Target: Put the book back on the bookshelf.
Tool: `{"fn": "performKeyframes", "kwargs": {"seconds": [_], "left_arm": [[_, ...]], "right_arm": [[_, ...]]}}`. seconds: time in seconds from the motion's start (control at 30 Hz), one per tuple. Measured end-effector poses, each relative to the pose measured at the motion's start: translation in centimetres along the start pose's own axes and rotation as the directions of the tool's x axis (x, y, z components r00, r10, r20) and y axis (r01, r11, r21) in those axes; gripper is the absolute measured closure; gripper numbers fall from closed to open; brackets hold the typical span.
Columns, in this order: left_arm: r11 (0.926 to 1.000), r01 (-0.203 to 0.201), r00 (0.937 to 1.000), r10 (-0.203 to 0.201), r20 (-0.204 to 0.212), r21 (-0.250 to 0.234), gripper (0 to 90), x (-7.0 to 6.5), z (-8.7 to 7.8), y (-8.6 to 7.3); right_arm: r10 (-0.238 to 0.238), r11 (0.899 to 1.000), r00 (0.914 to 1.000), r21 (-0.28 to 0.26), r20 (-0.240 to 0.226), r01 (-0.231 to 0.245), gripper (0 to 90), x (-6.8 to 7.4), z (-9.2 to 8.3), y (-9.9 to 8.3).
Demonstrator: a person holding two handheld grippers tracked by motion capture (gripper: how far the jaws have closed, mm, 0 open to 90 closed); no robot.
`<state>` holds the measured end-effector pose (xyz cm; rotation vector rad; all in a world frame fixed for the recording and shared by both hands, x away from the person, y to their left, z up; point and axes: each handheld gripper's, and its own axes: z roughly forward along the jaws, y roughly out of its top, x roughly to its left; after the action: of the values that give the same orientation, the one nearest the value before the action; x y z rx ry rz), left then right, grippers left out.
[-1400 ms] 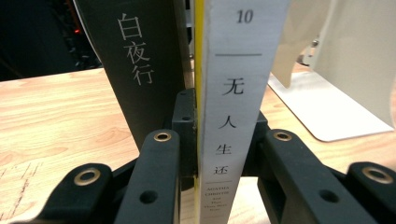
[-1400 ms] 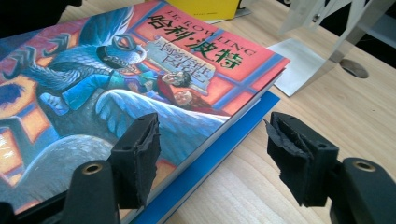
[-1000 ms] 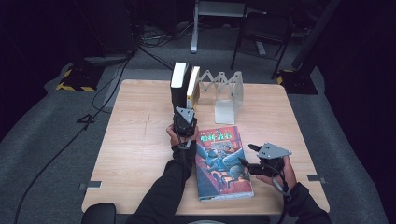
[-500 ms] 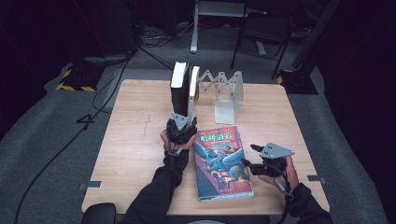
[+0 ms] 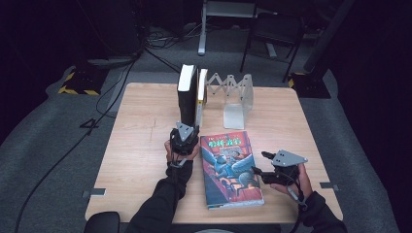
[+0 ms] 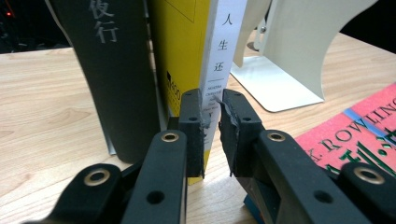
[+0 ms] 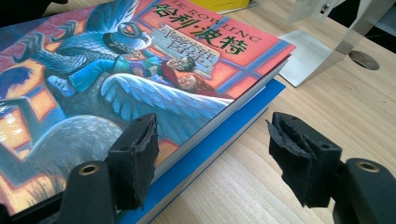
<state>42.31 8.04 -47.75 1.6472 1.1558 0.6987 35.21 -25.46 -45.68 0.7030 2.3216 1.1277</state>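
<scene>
Forward since a moment ago, the left gripper [image 6: 212, 135] has just been closing, jaws clamped on the upright yellow book's [image 6: 187, 51] white spine beside the black book [image 6: 116, 74], forearm outstretched.

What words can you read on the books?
"夜行" on the spine of the dark book.
"人生还" on the white spine of the yellow book; the small print under it is too blurred.
"400" on that book's yellow cover.
"哈利·波特" and "J.K. ROWLING" on the flat picture book; the boxed line beneath is too blurred.
</scene>
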Motion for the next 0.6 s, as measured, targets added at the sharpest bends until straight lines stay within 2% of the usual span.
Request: {"fn": "performKeyframes", "kwargs": {"seconds": [0.13, 0.3, 0.43, 0.5, 0.57, 0.6], "left_arm": [[1.0, -0.002, 1.0, 0.002, -0.002, 0.003, 77.5, -0.1, 0.1, 0.0], [0.9992, -0.036, 0.9993, 0.036, -0.005, 0.015, 77.5, -0.1, 0.8, 0.2], [0.9988, -0.045, 0.9989, 0.045, -0.014, 0.022, 77.5, -0.1, 1.5, 0.6], [0.9991, -0.038, 0.999, 0.039, -0.022, 0.02, 77.6, -0.1, 1.7, 0.7], [1.0, -0.006, 0.9996, 0.006, -0.027, 0.002, 80.7, 0.2, 1.9, 0.9], [0.9998, -0.019, 0.9988, 0.018, -0.046, -0.003, 82.2, 0.2, 2.1, 0.9]], "right_arm": [[-0.001, 1.0, 1.0, 0.001, 0.005, 0.001, 33.0, 0.0, 0.0, 0.0], [-0.006, 1.0, 1.0, 0.0, 0.005, 0.006, 33.2, 0.1, 0.0, 0.1], [0.0, 1.0, 1.0, 0.001, 0.006, 0.0, 33.2, 0.0, 0.1, 0.0], [0.0, 1.0, 1.0, 0.001, 0.006, 0.0, 33.2, 0.0, 0.1, 0.0], [0.0, 1.0, 1.0, 0.001, 0.006, 0.0, 33.3, 0.0, 0.1, 0.0], [0.002, 1.0, 1.0, 0.002, 0.006, -0.002, 33.4, 0.0, 0.1, 0.0]]}}
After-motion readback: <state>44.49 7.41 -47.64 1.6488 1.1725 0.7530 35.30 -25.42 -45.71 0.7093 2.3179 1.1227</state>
